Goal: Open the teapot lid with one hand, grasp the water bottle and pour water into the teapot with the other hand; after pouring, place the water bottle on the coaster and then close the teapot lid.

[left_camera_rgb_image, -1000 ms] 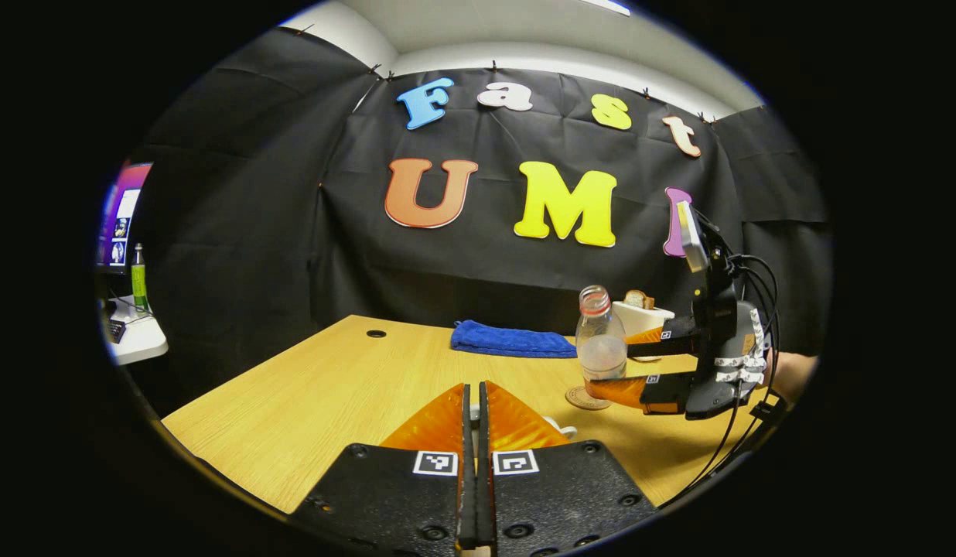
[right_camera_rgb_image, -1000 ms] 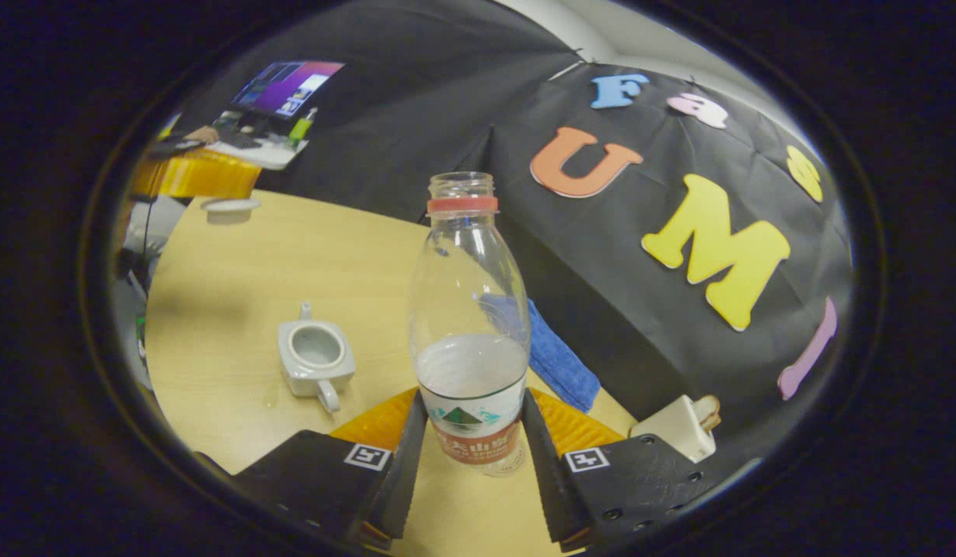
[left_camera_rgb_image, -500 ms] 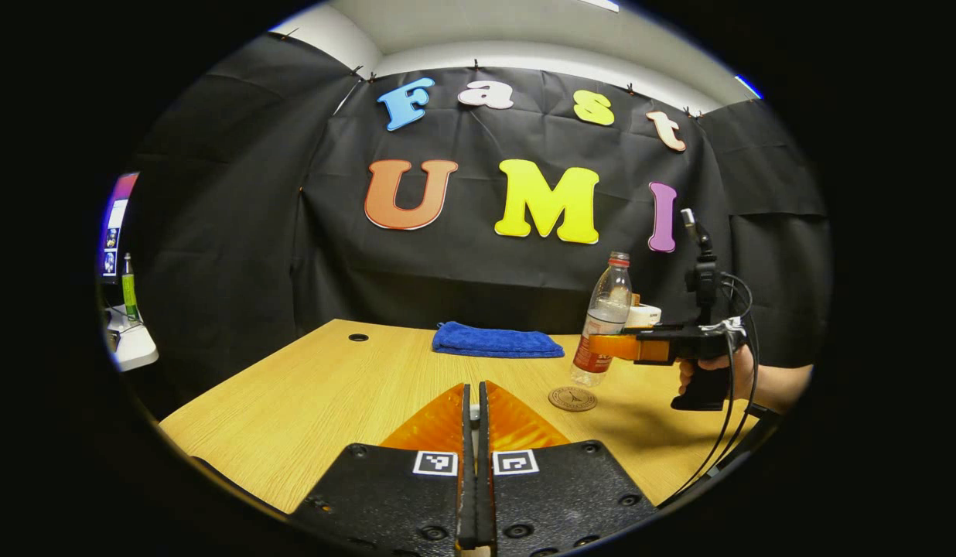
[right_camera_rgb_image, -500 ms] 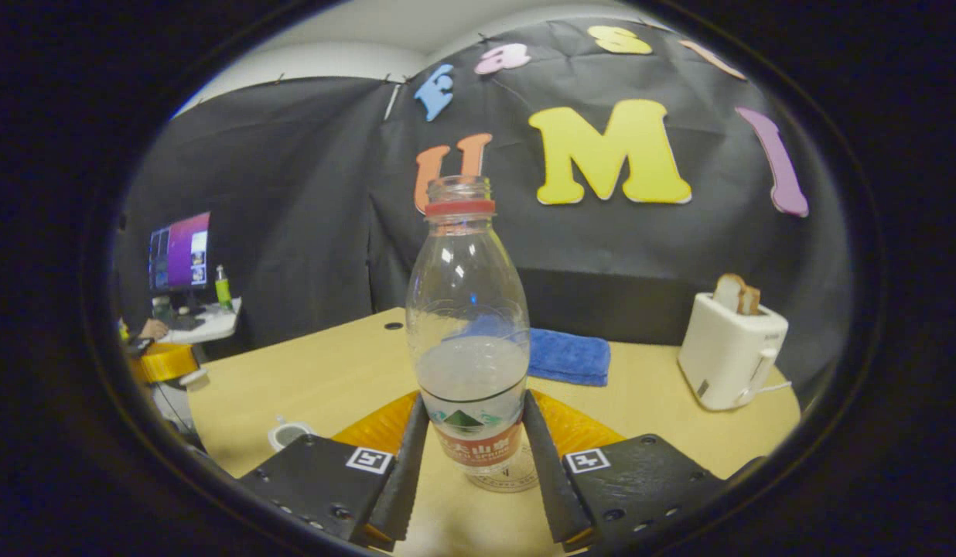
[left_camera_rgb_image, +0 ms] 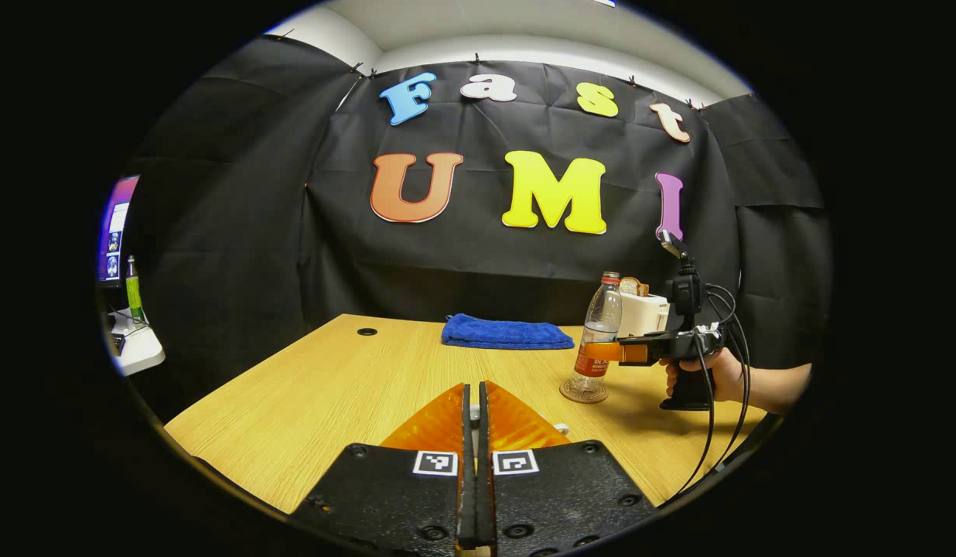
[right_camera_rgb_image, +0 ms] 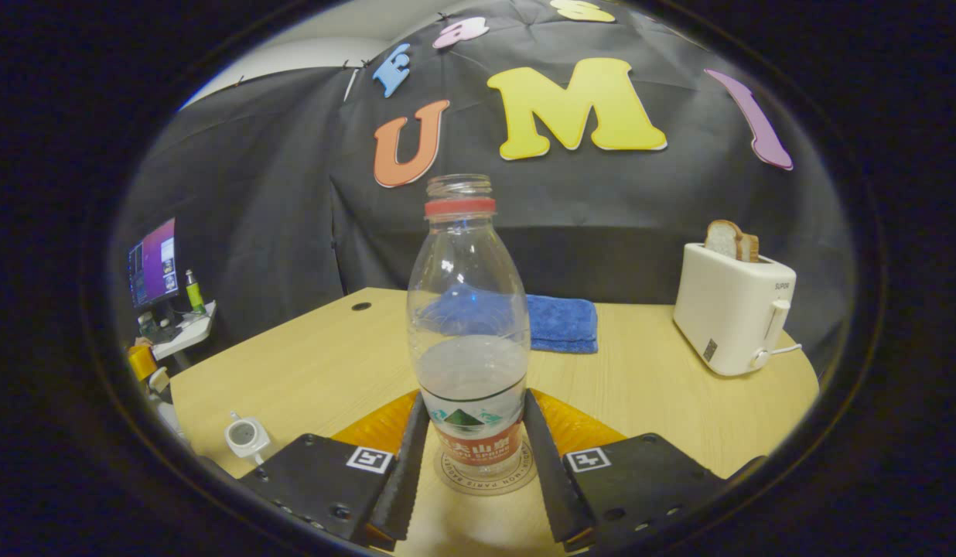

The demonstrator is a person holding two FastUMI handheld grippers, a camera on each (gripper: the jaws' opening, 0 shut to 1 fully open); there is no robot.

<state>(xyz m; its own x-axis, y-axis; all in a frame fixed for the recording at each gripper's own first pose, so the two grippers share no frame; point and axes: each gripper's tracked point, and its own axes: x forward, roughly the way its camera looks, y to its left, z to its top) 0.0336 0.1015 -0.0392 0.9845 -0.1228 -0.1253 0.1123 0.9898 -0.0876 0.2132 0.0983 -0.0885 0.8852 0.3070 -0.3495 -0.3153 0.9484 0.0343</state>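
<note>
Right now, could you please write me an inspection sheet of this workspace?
Surface: wooden table, one round hole near the far edge.
Job's things: water bottle upright on the coaster, uncapped, part full; teapot open at the table's edge; lid not made out.
Clutter: blue towel; toaster holding toast.
Grippers: right hand-held gripper with a finger against each side of the bottle; left hand-held gripper closed.
Cables: black leads hang from the right hand-held gripper.
Surroundings: black cloth wall; monitor and green bottle on a side desk.
</note>
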